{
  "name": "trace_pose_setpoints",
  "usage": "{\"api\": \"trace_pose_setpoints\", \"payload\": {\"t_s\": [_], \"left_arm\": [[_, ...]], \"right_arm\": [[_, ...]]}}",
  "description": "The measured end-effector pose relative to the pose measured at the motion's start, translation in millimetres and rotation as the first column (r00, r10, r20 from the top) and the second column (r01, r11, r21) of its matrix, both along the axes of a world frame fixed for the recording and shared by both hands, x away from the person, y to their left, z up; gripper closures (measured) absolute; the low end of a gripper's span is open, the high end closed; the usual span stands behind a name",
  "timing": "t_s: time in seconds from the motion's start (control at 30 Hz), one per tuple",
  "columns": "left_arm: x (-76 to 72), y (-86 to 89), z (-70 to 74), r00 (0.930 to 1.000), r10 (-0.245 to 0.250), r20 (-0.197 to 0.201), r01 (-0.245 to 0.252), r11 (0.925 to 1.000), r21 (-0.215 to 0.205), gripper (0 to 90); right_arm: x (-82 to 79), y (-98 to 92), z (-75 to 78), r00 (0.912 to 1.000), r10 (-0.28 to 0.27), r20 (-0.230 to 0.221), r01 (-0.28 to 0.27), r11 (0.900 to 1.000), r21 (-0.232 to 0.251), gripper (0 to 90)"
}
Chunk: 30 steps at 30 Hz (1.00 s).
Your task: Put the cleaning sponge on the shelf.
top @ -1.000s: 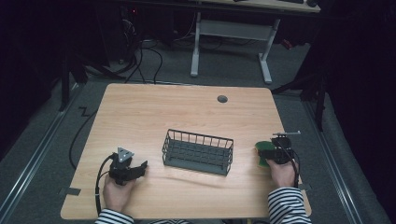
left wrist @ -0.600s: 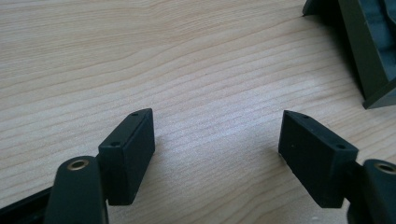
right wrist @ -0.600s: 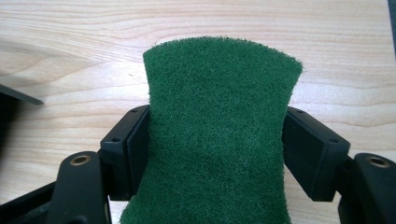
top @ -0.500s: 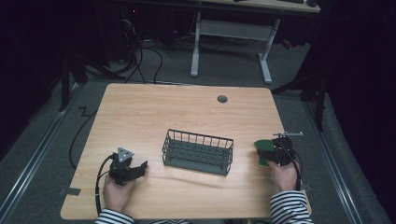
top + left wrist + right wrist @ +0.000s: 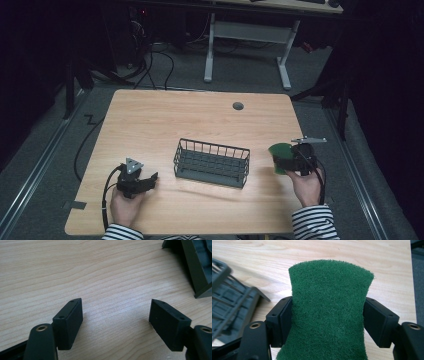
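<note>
A green scouring pad (image 5: pixel 328 312) is being pinched between the right gripper's (image 5: pixel 298 159) jaws near the table's (image 5: pixel 165 120) right edge, just beside the wire basket (image 5: pixel 212 162) (probably its destination). The left gripper (image 5: pixel 117 322) is being rested near the front-left corner, jaws apart and empty, presumably kept clear.

A pale wood-grain table (image 5: pixel 165 120) with a smooth, slightly sheened surface. A dark grey wire basket (image 5: pixel 212 162), matt. A green scouring pad (image 5: pixel 328 312), coarse and fuzzy-fibred. The gripper pads (image 5: pixel 68 322) are matt black plastic with small brass-coloured fittings.
</note>
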<state>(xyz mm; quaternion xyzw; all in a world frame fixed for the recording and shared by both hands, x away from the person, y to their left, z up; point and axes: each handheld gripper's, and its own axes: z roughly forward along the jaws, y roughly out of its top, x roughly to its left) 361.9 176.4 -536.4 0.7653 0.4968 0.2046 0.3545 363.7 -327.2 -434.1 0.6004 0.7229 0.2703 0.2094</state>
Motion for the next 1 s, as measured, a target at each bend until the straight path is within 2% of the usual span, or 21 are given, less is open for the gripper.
{"api": "trace_pose_setpoints", "payload": {"t_s": [0.2,0.53,0.8,1.0], "left_arm": [[-0.1,-0.3,0.0,1.0000,0.001,0.000,-0.001,1.0000,0.003,27.9],[-0.1,-0.2,0.0,1.0000,0.001,0.000,-0.001,1.0000,0.002,27.9],[0.1,-0.3,0.0,1.0000,0.001,0.001,-0.001,1.0000,0.003,27.9],[0.2,-0.5,0.0,1.0000,0.002,0.001,-0.002,1.0000,0.004,27.9]], "right_arm": [[-4.3,10.3,17.6,0.9976,0.047,0.050,-0.047,0.999,-0.012,29.9],[-5.9,28.3,37.1,0.9893,0.117,0.088,-0.115,0.993,-0.025,30.0],[-5.7,46.5,51.9,0.9775,0.176,0.116,-0.173,0.984,-0.036,30.0],[-2.4,64.7,60.4,0.9643,0.237,0.119,-0.231,0.971,-0.060,30.0]]}}
